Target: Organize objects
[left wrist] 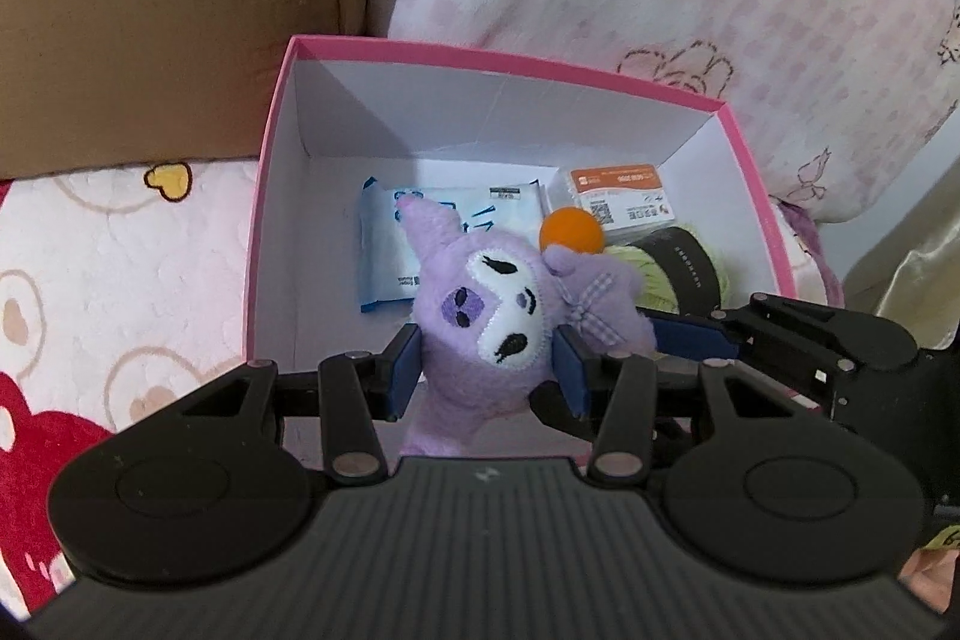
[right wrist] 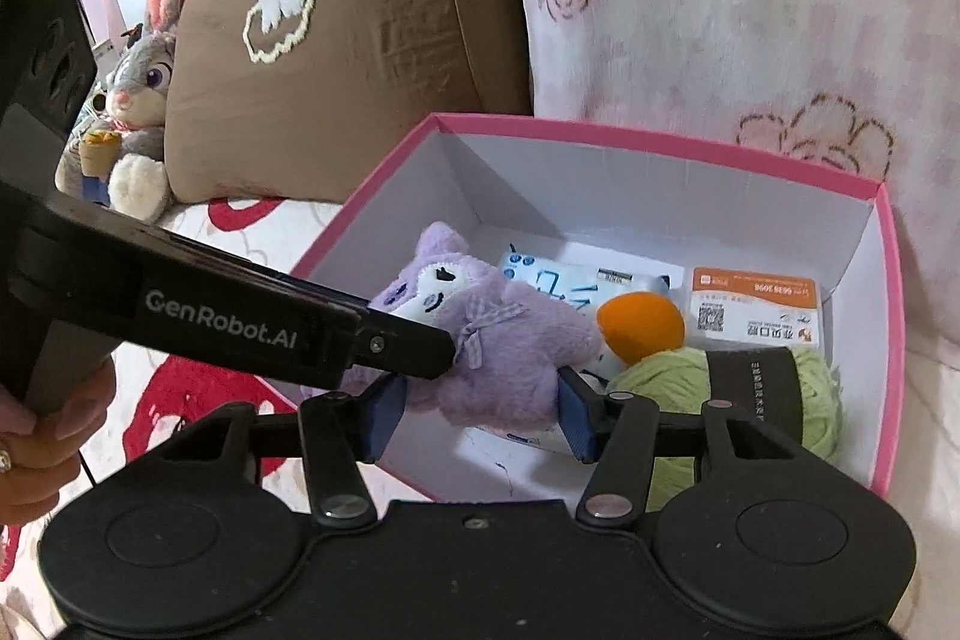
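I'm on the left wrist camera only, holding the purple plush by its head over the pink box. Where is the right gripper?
Observer: The right gripper straddles the body of the purple plush, one finger on each side. I cannot tell whether the pads press.
Operator: What lies under the body?
Observer: The blue-and-white packet in the pink box. Its edge shows again just below the plush.
Operator: Anything outside the box on my left?
Observer: A grey rabbit plush sits beside the brown cushion.
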